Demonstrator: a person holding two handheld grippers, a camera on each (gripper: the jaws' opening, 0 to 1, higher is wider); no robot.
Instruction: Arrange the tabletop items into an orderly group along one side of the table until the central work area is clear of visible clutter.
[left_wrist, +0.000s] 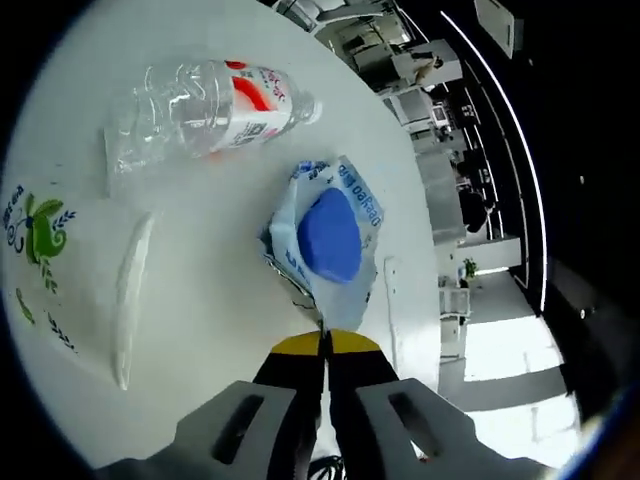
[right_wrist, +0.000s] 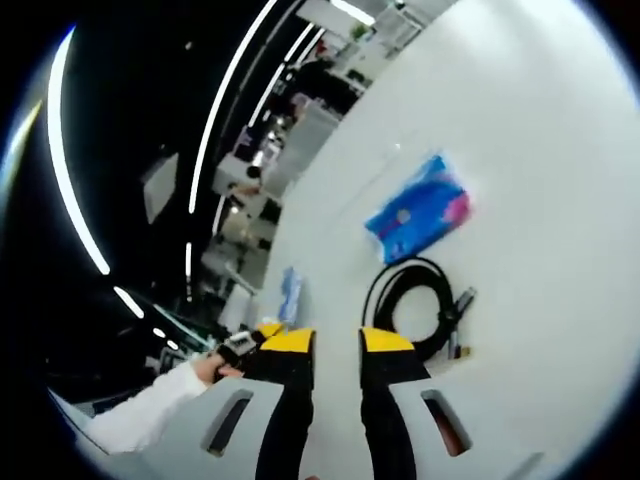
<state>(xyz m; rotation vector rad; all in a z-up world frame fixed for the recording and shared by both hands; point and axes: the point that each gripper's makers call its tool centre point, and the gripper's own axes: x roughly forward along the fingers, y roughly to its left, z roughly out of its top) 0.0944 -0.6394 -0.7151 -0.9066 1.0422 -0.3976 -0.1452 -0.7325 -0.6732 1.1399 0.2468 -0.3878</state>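
A pale blue packet (left_wrist: 330, 235) with a dark blue centre lies crumpled on the white table (left_wrist: 220, 310). My left gripper (left_wrist: 323, 343) is shut on its near corner. A clear plastic bottle (left_wrist: 205, 105) with a red and white label lies on its side beyond it. To the left, a paper cup (left_wrist: 70, 280) with a green print lies tipped over. In the right gripper view my right gripper (right_wrist: 337, 345) stands open over the table, just short of a coiled black cable (right_wrist: 412, 300). A blue and pink packet (right_wrist: 422, 210) lies past the cable.
At the left of the right gripper view a hand (right_wrist: 205, 370) in a white sleeve holds the other gripper (right_wrist: 250, 347), with the pale blue packet (right_wrist: 290, 295) at its tip. Office desks and equipment stand beyond the table's far edge (left_wrist: 425, 170).
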